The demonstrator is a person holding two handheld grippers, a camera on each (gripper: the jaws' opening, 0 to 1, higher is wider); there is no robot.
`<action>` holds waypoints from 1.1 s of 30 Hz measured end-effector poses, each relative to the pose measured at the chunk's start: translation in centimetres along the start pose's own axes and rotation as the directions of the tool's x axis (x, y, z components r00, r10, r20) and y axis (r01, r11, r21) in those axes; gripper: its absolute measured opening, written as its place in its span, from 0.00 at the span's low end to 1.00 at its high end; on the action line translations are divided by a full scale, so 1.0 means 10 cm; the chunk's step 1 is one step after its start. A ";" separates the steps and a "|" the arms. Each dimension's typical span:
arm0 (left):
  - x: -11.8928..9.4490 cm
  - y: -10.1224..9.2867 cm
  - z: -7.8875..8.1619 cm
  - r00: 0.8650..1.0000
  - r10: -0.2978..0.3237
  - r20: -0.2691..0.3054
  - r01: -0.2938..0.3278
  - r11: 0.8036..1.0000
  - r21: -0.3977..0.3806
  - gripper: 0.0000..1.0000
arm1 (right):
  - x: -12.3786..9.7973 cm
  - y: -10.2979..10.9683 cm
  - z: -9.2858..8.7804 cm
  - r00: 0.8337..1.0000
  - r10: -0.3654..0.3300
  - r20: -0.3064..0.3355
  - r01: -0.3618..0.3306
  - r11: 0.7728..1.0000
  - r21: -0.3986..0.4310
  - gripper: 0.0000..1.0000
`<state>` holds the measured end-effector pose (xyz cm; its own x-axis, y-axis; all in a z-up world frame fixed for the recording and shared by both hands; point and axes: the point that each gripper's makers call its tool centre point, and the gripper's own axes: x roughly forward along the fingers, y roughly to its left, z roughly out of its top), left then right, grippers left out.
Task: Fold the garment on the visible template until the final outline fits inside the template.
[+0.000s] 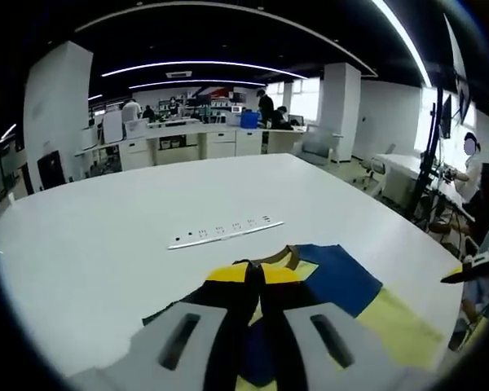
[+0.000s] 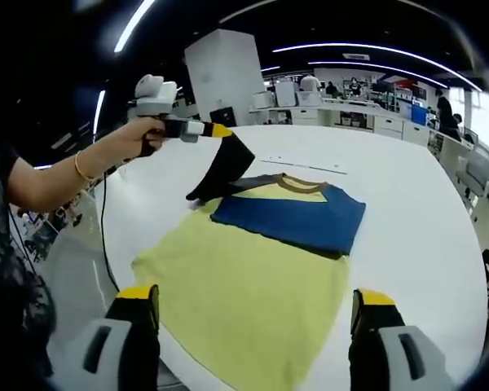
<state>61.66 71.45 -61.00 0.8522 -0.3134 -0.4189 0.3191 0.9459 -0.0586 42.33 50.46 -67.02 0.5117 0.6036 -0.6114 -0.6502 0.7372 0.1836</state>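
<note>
Right gripper view: left gripper (image 2: 228, 159), fingers clamped on dark sleeve (image 2: 220, 181) of yellow-and-blue raglan T-shirt (image 2: 261, 285) spread on white counter (image 2: 407, 195). Right gripper (image 2: 257, 326) fingers spread wide, empty. Step: sleeve fold inward. Next: lay sleeve across chest, release. Template not discernible.

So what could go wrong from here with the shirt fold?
The left claw is shut on the shirt near its dark sleeve; letting go early could undo the fold. The hem lies at the table edge nearest the open right claw, so it might slide off. I can't make out a template outline, so fit is uncertain.
</note>
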 end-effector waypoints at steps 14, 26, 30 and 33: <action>0.24 -0.47 0.00 0.995 -0.094 -0.011 0.094 0.995 0.010 0.01 | -0.07 -0.09 -0.08 1.000 -0.023 0.001 0.023 0.999 0.033 0.98; 0.35 -0.82 0.03 0.986 -0.168 0.004 0.168 0.986 0.007 0.01 | -0.09 -0.11 -0.14 0.999 -0.035 -0.004 0.035 0.998 0.045 0.98; 0.39 -0.94 0.02 0.981 -0.193 0.002 0.193 0.981 0.013 0.01 | -0.10 -0.13 -0.15 0.999 -0.039 0.000 0.039 0.998 0.053 0.98; 0.43 -1.04 0.00 0.975 -0.221 0.005 0.221 0.975 0.003 0.01 | -0.10 -0.14 -0.16 0.999 -0.042 -0.001 0.042 0.998 0.057 0.98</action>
<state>62.04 60.27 -62.18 0.7627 -0.5155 -0.3906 0.5012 0.8528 -0.1469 41.85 48.38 -67.90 0.5380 0.5719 -0.6193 -0.5953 0.7779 0.2011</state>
